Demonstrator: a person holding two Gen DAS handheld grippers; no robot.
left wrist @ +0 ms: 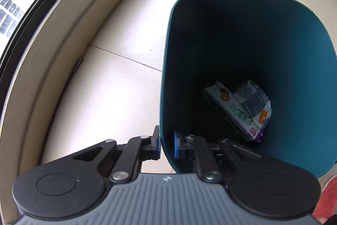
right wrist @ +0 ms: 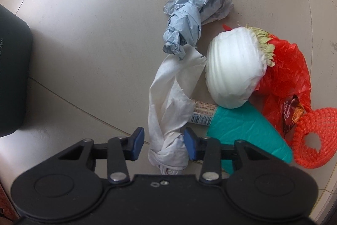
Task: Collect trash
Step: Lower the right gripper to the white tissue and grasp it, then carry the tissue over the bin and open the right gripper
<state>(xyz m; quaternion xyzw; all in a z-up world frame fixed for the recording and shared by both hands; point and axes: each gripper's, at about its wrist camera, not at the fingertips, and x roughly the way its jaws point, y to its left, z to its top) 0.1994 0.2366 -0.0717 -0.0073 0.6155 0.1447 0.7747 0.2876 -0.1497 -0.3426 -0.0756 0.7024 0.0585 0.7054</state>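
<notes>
Left wrist view: the bin [left wrist: 242,56] wall is being clamped by the left gripper [left wrist: 166,146], steadying it for trash. A white tissue [right wrist: 168,111] on the floor [right wrist: 84,35] is being straddled, ungrasped, by the right gripper [right wrist: 164,143].

wrappers [left wrist: 237,110] in bin [left wrist: 168,39] | cloth [right wrist: 168,111] left of cabbage [right wrist: 233,69]

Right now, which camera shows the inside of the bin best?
The left wrist view: it looks down into the teal bin, showing wrappers at the bottom. The right wrist view shows only a dark outer corner at its left edge.
</notes>
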